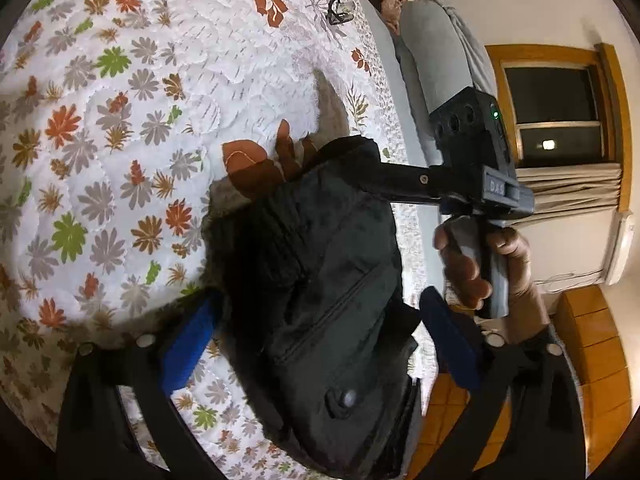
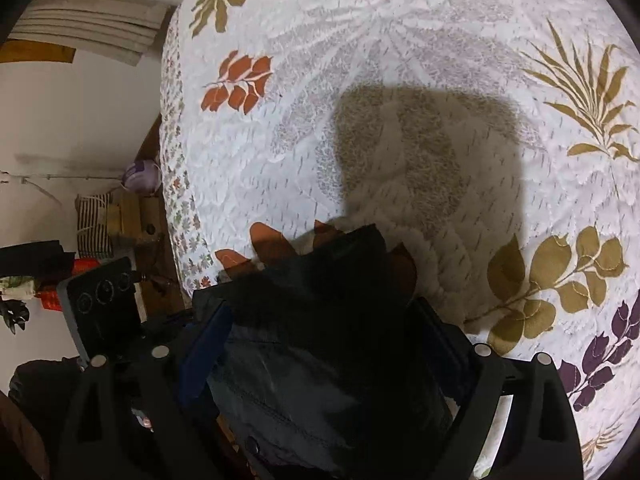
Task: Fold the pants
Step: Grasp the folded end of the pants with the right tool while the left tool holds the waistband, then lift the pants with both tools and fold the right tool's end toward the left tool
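Note:
Black pants (image 1: pixel 320 280) with a zip pocket and a snap button hang bunched above the floral bedspread (image 1: pixel 100 140). My left gripper (image 1: pixel 320 332) has its blue-padded fingers (image 1: pixel 188 336) either side of the fabric, with a wide gap. The right gripper's body (image 1: pixel 472 160) shows in the left wrist view, its finger reaching into the top of the pants. In the right wrist view the pants (image 2: pixel 320 360) fill the space between my right gripper's (image 2: pixel 324 344) dark fingers (image 2: pixel 204 352), held above the bedspread (image 2: pixel 400 80). The fabric's shadow falls on the bed.
A small black object (image 1: pixel 340 10) lies on the far bed. Grey pillows (image 1: pixel 436 48) lie along the bed's far edge. A window (image 1: pixel 556 108), curtain and wooden floor (image 1: pixel 592 340) are to the right. Bags and clutter (image 2: pixel 96 224) stand beside the bed.

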